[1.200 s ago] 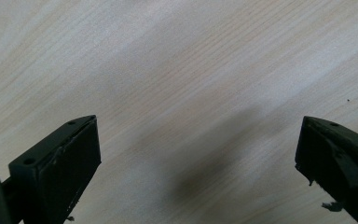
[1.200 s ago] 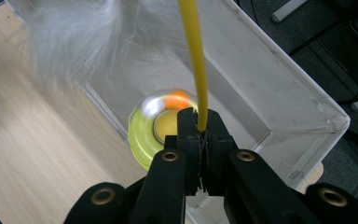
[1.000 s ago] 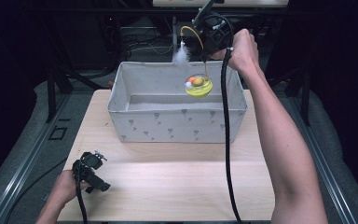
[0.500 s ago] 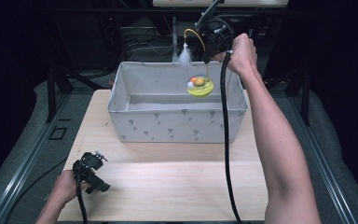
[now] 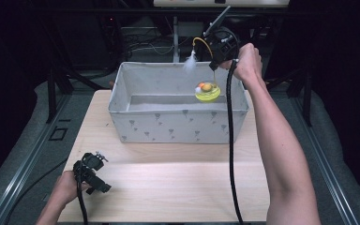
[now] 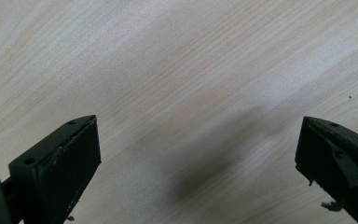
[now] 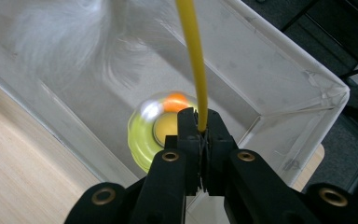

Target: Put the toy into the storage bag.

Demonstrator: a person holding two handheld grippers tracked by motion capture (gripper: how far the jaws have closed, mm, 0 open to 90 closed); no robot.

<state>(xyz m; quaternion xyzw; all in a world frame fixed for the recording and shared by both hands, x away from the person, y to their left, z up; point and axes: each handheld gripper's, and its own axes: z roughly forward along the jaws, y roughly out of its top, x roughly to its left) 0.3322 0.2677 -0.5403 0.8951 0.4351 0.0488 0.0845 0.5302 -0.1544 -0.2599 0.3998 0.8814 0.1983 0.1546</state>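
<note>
One toy is in my right tool [image 7: 200, 128]: a cat teaser with a yellow wand [image 7: 192, 56], a white feather [image 5: 189, 62] at the free end and a yellow-green dish [image 5: 207, 92] with orange and white balls at the other. My right tool's jaws are pressed together on the wand, just above the dish. Over the last second the dish has risen a little and drifted toward the far right corner of the grey fabric bin [image 5: 178, 126]; it now hangs at about rim height, clear of the bin's floor. The feather has swung up above the far wall. I judge that I am lifting the toy out of the bin, and that the dish is not yet past the wall.

My right arm is stretched far forward along the bin's right side, hand raised above its far right corner, the tool pointing down and back toward me. In the right gripper view the dish and feather are blurred, so the toy is probably swinging.

My left tool [image 5: 92, 171] rests low over the near left of the worktop [image 5: 178, 183], jaws wide apart and holding nothing, well apart from the bin.
</note>
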